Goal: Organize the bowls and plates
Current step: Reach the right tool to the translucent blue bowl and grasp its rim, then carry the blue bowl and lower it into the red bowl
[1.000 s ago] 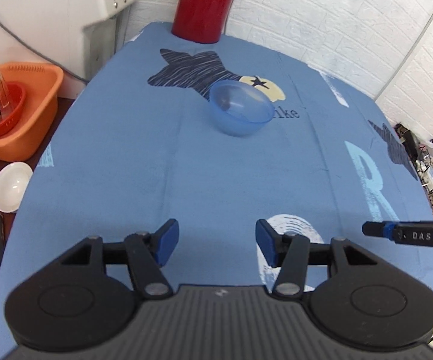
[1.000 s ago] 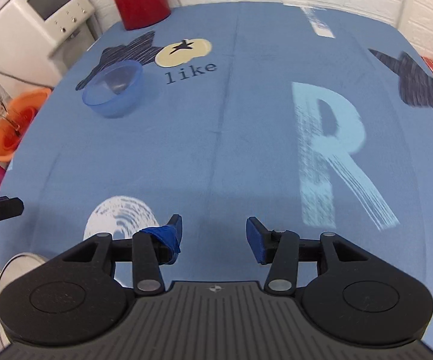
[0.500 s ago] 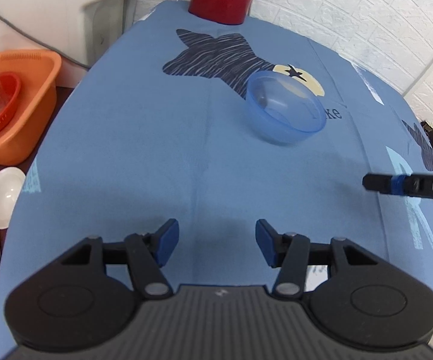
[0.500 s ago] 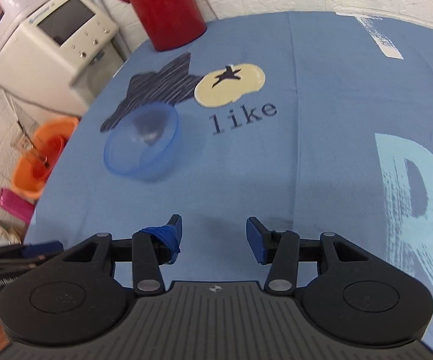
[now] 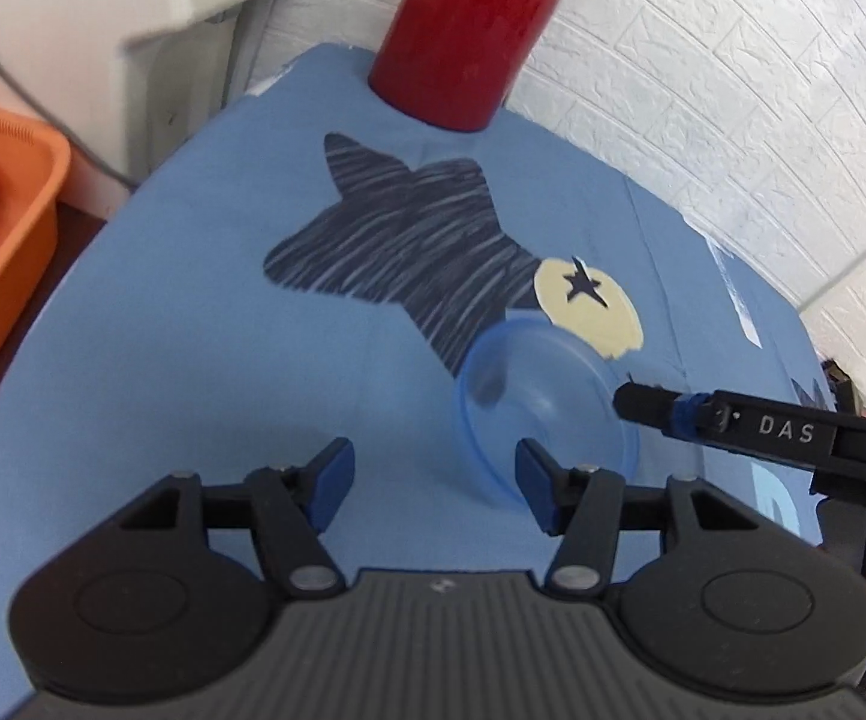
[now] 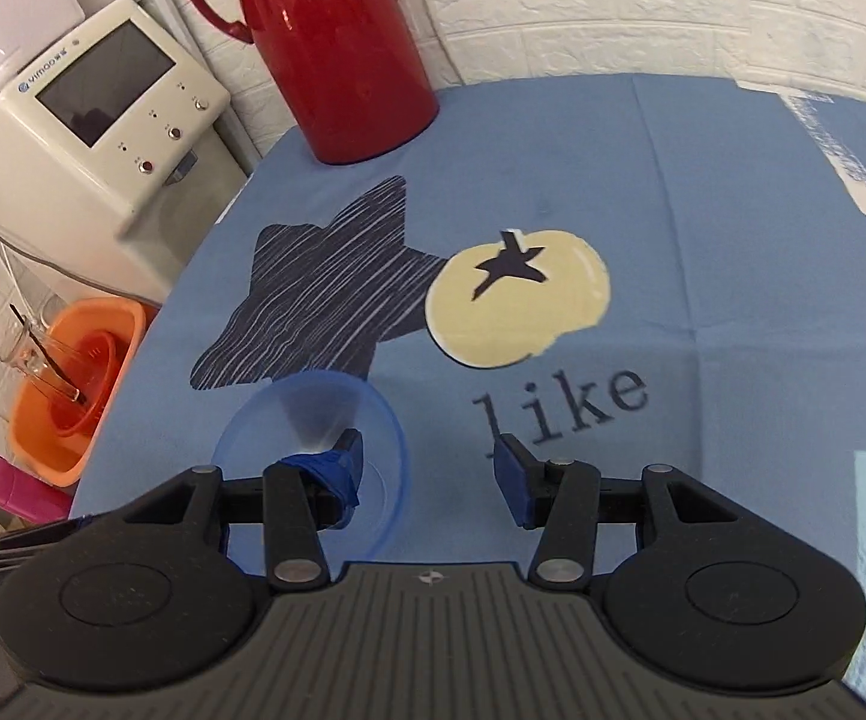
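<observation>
I read both grippers as spread wide, with nothing between their fingers.

Landmark: the blue bowl, a translucent plastic bowl standing upright on the table, which is covered by a blue printed cloth.

1. Left gripper: it hovers just beside the blue bowl, on the near left of it. Its right blue pad overlaps the bowl's near rim in the left wrist view; I cannot tell whether the pad touches the rim.
2. Right gripper: its left finger, wrapped in blue tape, sits over the bowl's interior in the right wrist view, while its right finger stands outside the bowl on the far side of the rim. The rim therefore lies between the two fingers, ungripped. In the left wrist view that same finger, marked "DAS", reaches the bowl's right edge.
3. Dark striped star print: directly behind the bowl; the bowl's far rim overlaps its lowest point.
4. Cream circle print: behind the bowl and to the right, with the word "like" below it.
5. Red jug: well behind the bowl, upright at the table's far edge.
6. Orange basin: left of the bowl, off the table.
7. White appliance: behind the basin, beside the jug.
</observation>
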{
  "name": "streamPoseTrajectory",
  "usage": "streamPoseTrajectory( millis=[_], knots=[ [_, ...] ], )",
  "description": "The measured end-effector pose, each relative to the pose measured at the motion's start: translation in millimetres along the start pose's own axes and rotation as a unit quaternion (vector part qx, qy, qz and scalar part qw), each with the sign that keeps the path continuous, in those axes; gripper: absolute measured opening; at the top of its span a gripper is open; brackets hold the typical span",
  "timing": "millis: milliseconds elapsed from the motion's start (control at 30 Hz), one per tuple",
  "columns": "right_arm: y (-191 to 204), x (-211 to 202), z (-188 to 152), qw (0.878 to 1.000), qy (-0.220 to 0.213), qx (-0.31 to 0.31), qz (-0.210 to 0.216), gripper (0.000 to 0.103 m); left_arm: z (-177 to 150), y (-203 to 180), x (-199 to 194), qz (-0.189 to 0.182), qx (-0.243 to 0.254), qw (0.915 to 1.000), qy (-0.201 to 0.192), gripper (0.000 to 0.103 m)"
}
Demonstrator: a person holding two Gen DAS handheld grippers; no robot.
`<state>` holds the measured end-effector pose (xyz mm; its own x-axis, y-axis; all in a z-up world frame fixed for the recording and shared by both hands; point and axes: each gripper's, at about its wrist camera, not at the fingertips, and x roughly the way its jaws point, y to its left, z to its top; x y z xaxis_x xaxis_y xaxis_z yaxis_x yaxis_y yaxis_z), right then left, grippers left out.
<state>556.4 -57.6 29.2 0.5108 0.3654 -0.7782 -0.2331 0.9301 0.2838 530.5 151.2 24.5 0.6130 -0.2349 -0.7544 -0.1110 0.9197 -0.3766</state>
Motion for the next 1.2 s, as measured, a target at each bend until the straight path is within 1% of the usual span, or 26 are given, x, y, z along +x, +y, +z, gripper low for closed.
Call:
streamPoseTrajectory(
  millis=[67, 133, 233, 333, 467, 600, 633, 700, 767, 833, 867, 900, 933, 967, 1000, 1033, 1067, 1100, 1167, 1200],
  knots=[
    [5.2, 8.7, 1.9, 1.0, 0.006, -0.013, -0.008, 0.033, 3.2, -2.8, 9.3, 0.012, 0.004, 0.9999, -0.002, 0.058],
    [11.0, 16.9, 0.3, 0.999, 0.015, -0.034, -0.024, 0.033, 4.0, -2.8, 19.6, 0.02, 0.004, 0.9998, 0.005, 0.058],
    [14.4, 26.6, -3.2, 0.998, 0.022, -0.048, -0.031, 0.034, 2.5, 0.3, 30.8, 0.022, 0.003, 0.9997, 0.012, 0.058],
    [16.2, 34.0, -4.8, 0.997, 0.024, -0.055, -0.037, 0.034, -0.8, 0.2, 31.2, 0.031, 0.017, 0.9994, -0.006, 0.059],
    [30.2, 35.3, -13.7, 0.991, 0.008, -0.118, -0.064, 0.036, -2.7, 1.4, 31.9, 0.035, 0.029, 0.9988, -0.018, 0.059],
    [31.9, 34.4, -19.3, 0.991, -0.012, -0.107, -0.075, 0.041, -2.2, -1.8, 33.7, 0.044, 0.04, 0.998, -0.02, 0.059],
    [31.6, 34.8, -18.6, 0.991, -0.012, -0.108, -0.073, 0.042, -1.9, -1.1, 33.5, 0.045, 0.038, 0.9981, -0.02, 0.059],
    [32.4, 35.9, -16.5, 0.99, -0.004, -0.125, -0.071, 0.042, -1.7, -1.3, 34.0, 0.045, 0.038, 0.9981, -0.02, 0.059],
    [30.8, 35.1, -13.4, 0.991, 0.008, -0.12, -0.063, 0.042, -2.2, -2.3, 34.1, 0.049, 0.04, 0.9978, -0.019, 0.059],
    [25.1, 29.8, -14.0, 0.995, 0.004, -0.095, -0.029, 0.034, -2.5, -3.2, 33.4, 0.057, 0.036, 0.9976, -0.016, 0.057],
    [22.3, 26.7, -15.5, 0.996, 0.003, -0.083, -0.009, 0.034, -2.7, -3.3, 32.9, 0.06, 0.036, 0.9975, -0.015, 0.052],
    [21.4, 24.9, -17.3, 0.997, 0.008, -0.078, 0.005, 0.029, -3.2, -3.5, 32.5, 0.062, 0.038, 0.9973, -0.013, 0.046],
    [23.0, 24.5, -19.7, 0.996, 0.015, -0.084, 0.006, 0.026, -4.2, -4.5, 31.7, 0.067, 0.043, 0.9967, -0.013, 0.041],
    [25.5, 24.2, -22.7, 0.995, 0.019, -0.094, 0.004, 0.024, -5.2, -5.2, 30.8, 0.067, 0.046, 0.9967, -0.011, 0.03],
    [29.9, 22.2, -26.7, 0.994, 0.016, -0.104, -0.003, 0.022, -5.5, -4.5, 29.9, 0.053, 0.042, 0.9977, -0.001, 0.019],
    [33.7, 20.5, -29.8, 0.994, 0.019, -0.106, -0.003, 0.019, -5.6, -2.9, 30.3, 0.026, 0.03, 0.9991, 0.017, 0.012],
    [37.8, 18.7, -32.6, 0.994, 0.023, -0.11, 0.001, 0.019, -6.9, -2.8, 30.1, 0.009, 0.02, 0.9992, 0.034, 0.007],
    [42.5, 15.8, -36.0, 0.993, 0.025, -0.117, -0.002, 0.014, -9.3, -4.4, 28.8, 0.003, 0.018, 0.999, 0.041, 0.002],
    [48.4, 5.2, -41.7, 0.991, 0.019, -0.132, -0.01, 0.015, -16.0, -10.2, 18.2, 0.008, 0.029, 0.999, 0.032, 0.001],
    [50.4, -1.5, -44.5, 0.99, 0.017, -0.137, -0.014, 0.016, -19.3, -12.3, 11.3, 0.004, 0.03, 0.9991, 0.031, 0.001]
  ],
)
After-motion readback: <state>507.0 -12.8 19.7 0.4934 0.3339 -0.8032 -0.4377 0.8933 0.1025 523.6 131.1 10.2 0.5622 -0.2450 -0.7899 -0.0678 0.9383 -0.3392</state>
